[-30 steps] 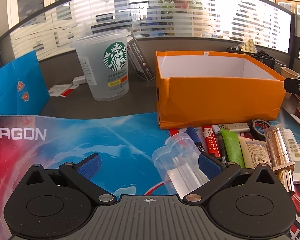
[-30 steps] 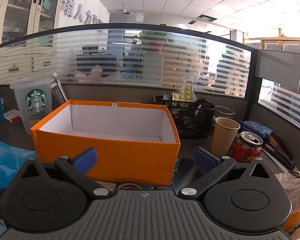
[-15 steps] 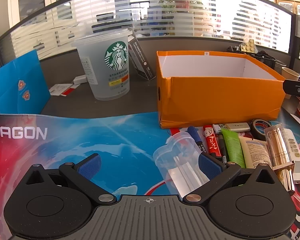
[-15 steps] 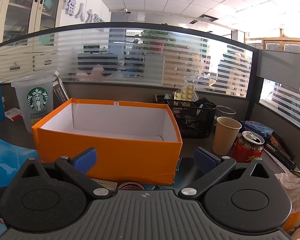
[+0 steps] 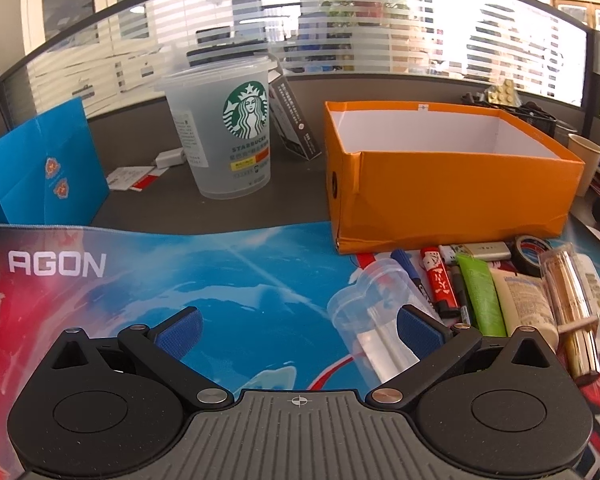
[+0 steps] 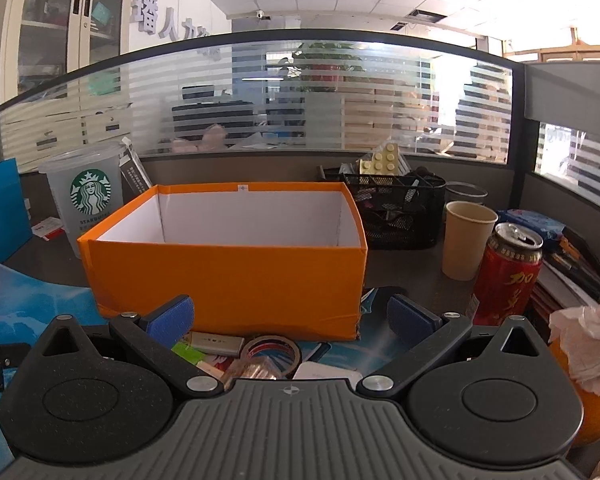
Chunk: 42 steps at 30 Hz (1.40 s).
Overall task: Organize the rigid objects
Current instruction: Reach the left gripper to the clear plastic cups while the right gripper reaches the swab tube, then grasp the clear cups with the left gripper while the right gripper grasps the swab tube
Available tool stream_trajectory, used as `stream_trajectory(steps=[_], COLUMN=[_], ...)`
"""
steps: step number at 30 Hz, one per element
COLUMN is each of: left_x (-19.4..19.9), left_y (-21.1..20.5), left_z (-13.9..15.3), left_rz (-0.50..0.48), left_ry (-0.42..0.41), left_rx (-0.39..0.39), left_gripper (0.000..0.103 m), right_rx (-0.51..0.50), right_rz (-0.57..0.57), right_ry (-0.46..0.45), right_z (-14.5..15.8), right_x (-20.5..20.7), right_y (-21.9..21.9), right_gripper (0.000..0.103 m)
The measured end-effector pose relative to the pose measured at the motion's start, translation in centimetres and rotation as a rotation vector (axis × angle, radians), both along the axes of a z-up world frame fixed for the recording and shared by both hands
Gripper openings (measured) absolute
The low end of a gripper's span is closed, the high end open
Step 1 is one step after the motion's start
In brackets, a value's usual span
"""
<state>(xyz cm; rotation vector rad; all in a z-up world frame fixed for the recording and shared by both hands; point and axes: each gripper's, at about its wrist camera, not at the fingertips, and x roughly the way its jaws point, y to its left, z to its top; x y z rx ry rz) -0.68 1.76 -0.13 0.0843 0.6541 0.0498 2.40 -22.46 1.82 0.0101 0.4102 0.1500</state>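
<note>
Desk mat [image 5: 220,280] under orange box [image 5: 452,196]

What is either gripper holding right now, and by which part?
Nothing: the left gripper and the right gripper are both open and empty.

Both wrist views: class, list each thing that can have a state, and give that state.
Orange box: open, looks empty.
Starbucks cup: upright, lidded.
Red can: upright, opened.
Paper cup: upright, uncovered.
Clear container: lying sideways.
Left gripper: open.
Right gripper: open.
</note>
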Motion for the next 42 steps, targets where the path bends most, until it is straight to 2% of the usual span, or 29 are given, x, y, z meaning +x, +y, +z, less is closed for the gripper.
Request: stream_trajectory(steps=[2, 4, 7, 9, 13, 15, 20, 25, 27, 29, 30, 33, 36, 38, 40, 42], left_x=[-0.2, -0.3, -0.4, -0.1, 0.5, 0.7, 1.1, 2.8, 3.3, 3.8, 3.9, 4.6, 5.3, 5.4, 5.5, 5.5], left_y=[0.0, -0.2, -0.6, -0.7, -0.8, -1.2, -2.8, -4.0, -4.0, -3.9, -3.8, -3.1, -2.3, -1.7, -1.3, -1.0], left_z=[-0.1, -0.3, -0.6, -0.8, -0.8, -0.3, 0.4, -1.4, -2.1, -2.8, -3.1, -3.6, -4.3, -4.4, -4.5, -4.5], left_rz=[-0.016, -0.031, -0.037, -0.026, -0.034, -0.048, -0.048, -0.056, -0.053, -0.058, -0.053, -0.021, 0.005, 0.011, 0.005, -0.006], left_ry=[0.017, 0.027, 0.031, 0.028, 0.064, 0.047, -0.015, 0.041, 0.063, 0.086, 0.087, 0.1, 0.116, 0.123, 0.117, 0.118], left_rx=[-0.018, -0.022, -0.008, -0.003, -0.101, -0.118, -0.045, 0.001, 0.01, -0.002, -0.007, -0.008, -0.022, -0.039, -0.045, -0.052], left_gripper=[0.103, 0.103, 0.103, 0.103, 0.103, 0.103, 0.103, 0.103, 0.103, 0.103, 0.103, 0.103, 0.103, 0.103, 0.103, 0.103], right_rx=[0.03, 0.013, -0.069, -0.084, -0.078, -0.078, -0.067, -0.058, -0.086, -0.092, -0.08, -0.028, 0.073, 0.041, -0.009, -0.102], right_rz=[0.046, 0.07, 0.035, 0.008, -0.035, -0.02, 0.057, 0.136, 0.142, 0.137, 0.129, 0.102, 0.087, 0.064, 0.084, 0.086], right_ry=[-0.021, -0.055, -0.056, -0.061, 0.012, 0.022, 0.025, 0.042, 0.057, 0.076, 0.082, 0.109, 0.162, 0.161, 0.146, 0.144], right_z=[-1.0, -1.8, -2.7, -3.1, -4.1, -4.6, -4.6, -4.5, -4.9, -5.3, -5.4, -5.5, -5.7, -5.7, -5.8, -5.7], right_x=[-1.2, -2.5, -3.6, -4.1, -3.7, -3.6, -3.3, -2.0, -1.5, -1.0, -0.7, 0.1, 1.1, 1.3, 1.1, 0.9], right_y=[-1.1, -1.9, -2.6, -3.4, -4.4, -4.1, -1.8, 1.5, 2.7, 3.3, 3.3, 3.1, 2.6, 2.7, 2.7, 2.9], right_gripper=[0.103, 0.103, 0.103, 0.103, 0.103, 0.103, 0.103, 0.1, 0.094, 0.083, 0.083, 0.079, 0.071, 0.059, 0.058, 0.058])
